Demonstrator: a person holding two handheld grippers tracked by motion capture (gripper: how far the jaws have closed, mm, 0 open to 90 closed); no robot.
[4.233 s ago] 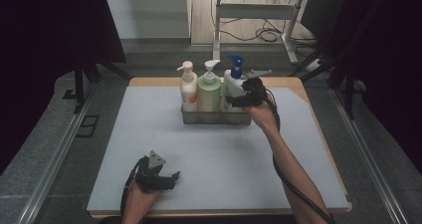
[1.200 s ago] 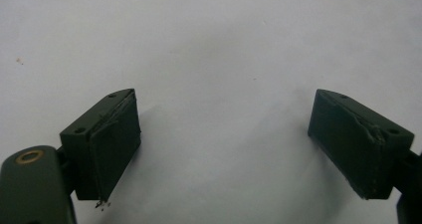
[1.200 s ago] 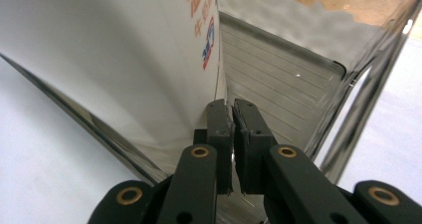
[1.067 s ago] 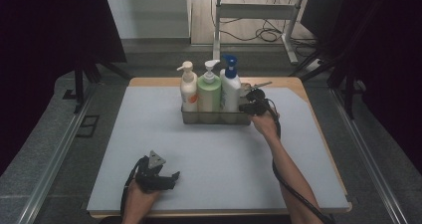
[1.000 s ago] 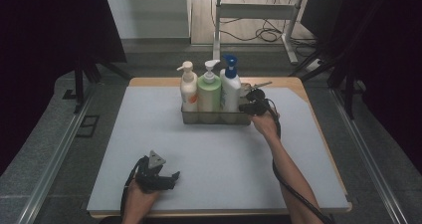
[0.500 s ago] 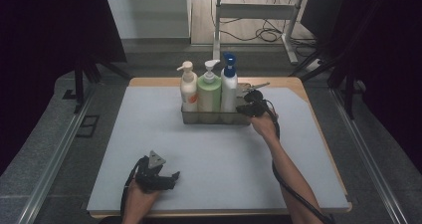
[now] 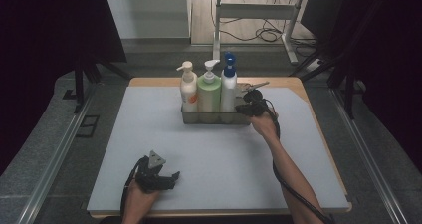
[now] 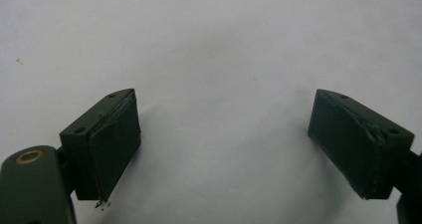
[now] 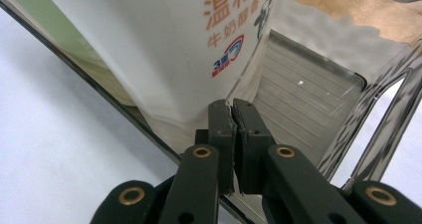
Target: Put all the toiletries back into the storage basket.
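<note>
Three pump bottles stand upright in a row inside a metal caddy at the far middle of the table. The blue-capped white bottle occupies the right end of the row, with an empty stretch of caddy floor beside it. The right gripper sits at the caddy's right front, its jaws pressed together on nothing, the tips at the rim close to the foot of that bottle. The bottle's long axis runs vertically; it lies just ahead and to the left of the jaws as that gripper's view shows them. The left gripper rests well apart near the table's front edge, jaws spread wide over bare surface. Any reach for the bottle therefore falls to the right hand, whose jaws would first need to open.
</note>
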